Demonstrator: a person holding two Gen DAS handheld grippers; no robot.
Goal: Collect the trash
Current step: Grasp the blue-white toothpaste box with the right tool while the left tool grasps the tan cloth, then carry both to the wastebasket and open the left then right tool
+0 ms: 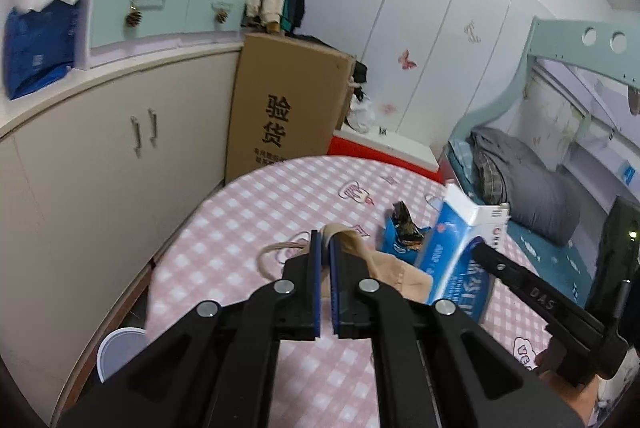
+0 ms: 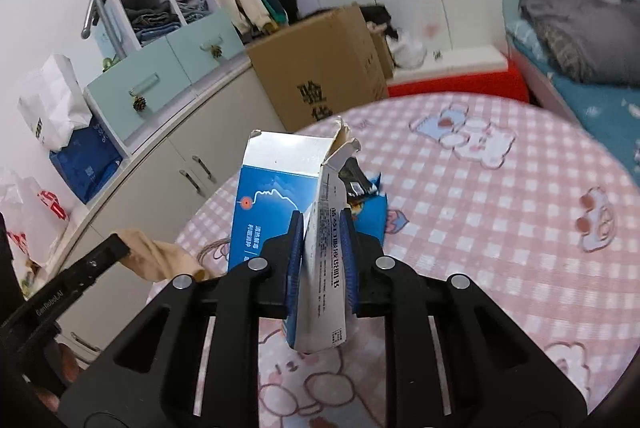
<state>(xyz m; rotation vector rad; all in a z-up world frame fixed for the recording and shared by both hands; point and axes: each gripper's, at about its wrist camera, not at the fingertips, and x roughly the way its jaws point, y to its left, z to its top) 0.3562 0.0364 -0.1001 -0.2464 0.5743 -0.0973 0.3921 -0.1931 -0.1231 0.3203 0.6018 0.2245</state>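
Observation:
My left gripper (image 1: 326,242) is shut on a beige stocking (image 1: 394,274), which hangs from its tips over the pink checked table (image 1: 248,220); the stocking also shows in the right wrist view (image 2: 160,258). My right gripper (image 2: 322,224) is shut on a torn blue and white carton (image 2: 280,187) and holds it above the table (image 2: 500,220). The carton also shows in the left wrist view (image 1: 456,248). A crumpled blue snack wrapper (image 1: 402,234) lies on the table behind the carton, and part of it shows in the right wrist view (image 2: 370,201).
A tall cardboard box (image 1: 284,107) stands beyond the table against a beige cabinet (image 1: 112,155). A white bin rim (image 1: 118,350) shows below the table's left edge. A bed with a grey blanket (image 1: 528,187) is to the right. Plastic bags (image 2: 32,211) sit at the left.

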